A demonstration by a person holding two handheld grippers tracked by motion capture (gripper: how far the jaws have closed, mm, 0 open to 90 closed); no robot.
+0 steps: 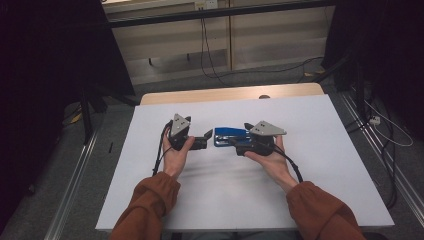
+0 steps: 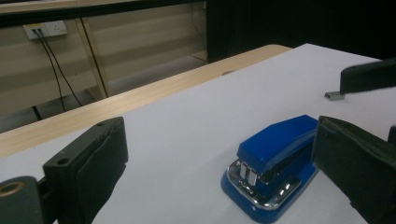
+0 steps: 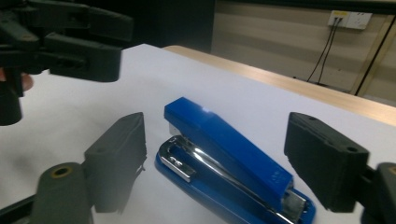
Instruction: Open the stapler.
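Left gripper (image 1: 206, 137) on my left, jaws wide, nothing between them, tips just off stapler's front end (approach looks end-on, likely to steady it). Blue stapler (image 1: 231, 136) lies flat mid white table (image 1: 320, 200), between both tools. Right gripper (image 3: 212, 158) on other side: I see jaws straddling stapler's hinge end, pads clear of both flanks, no grip yet. Small staple strip (image 2: 334, 95) lies loose beyond.

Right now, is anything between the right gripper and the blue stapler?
Nothing visible. The right gripper has its jaws open on either side of the blue stapler, with no pad touching it. The left gripper faces its other end.
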